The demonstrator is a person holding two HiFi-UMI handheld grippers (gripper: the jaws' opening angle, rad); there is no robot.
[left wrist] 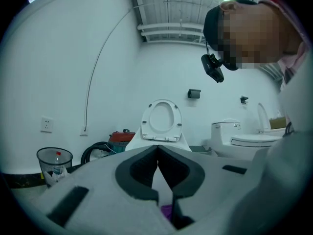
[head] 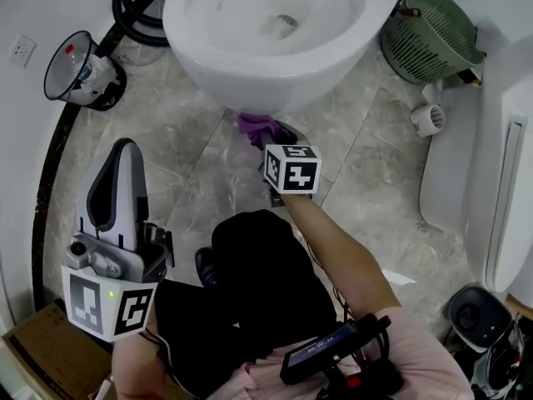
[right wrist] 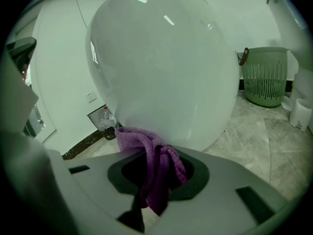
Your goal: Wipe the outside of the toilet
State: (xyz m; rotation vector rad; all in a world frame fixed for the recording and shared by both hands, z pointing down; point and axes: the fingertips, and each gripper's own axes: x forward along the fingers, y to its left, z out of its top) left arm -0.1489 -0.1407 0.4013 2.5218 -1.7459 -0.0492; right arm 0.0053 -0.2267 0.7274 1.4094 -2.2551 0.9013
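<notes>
My left gripper (head: 123, 152) is held above the floor, jaws closed tip to tip with nothing between them, well apart from the toilet (head: 250, 82). My right gripper (right wrist: 155, 160) has its jaws clamped on the purple cloth (right wrist: 132, 138), whose bunched end touches the bowl's outer front, low down. A green basket (head: 429, 36) stands at the right

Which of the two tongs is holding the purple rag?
The right tongs, shut on the purple rag against the toilet bowl; the left tongs are shut and empty.
</notes>
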